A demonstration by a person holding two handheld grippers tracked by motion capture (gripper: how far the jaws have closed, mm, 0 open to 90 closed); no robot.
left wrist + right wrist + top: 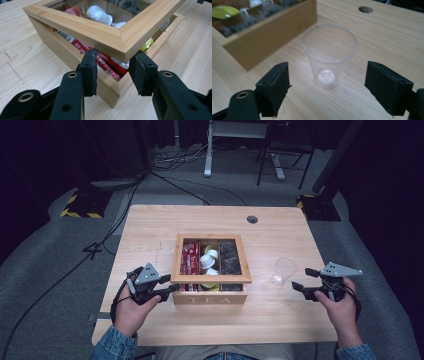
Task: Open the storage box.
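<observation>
- The left gripper (113, 72) sits at the front left corner of the wooden tea box (210, 296), its jaws closed on the near corner of the glass-paned lid (125, 37); the pads touch the frame's underside and edge.
- The lid is tilted up off the box at that corner, with a gap showing below it.
- Through the gap, red packets (110, 63) lie in the box's left compartment; white capsules (100, 14) show through the pane.
- In the high view the box stands near the middle of the counter (150, 225), closer to the front edge, with dark packets (230, 257) in its right compartment.
- The right gripper (325, 87) hangs near the counter's right edge, jaws spread wide with nothing between the pads.
- A clear plastic cup (329, 55) stands upright just ahead of that gripper, apart from both pads, between the box and the right edge.
- A round hole (252, 219) lies near the counter's far edge.
</observation>
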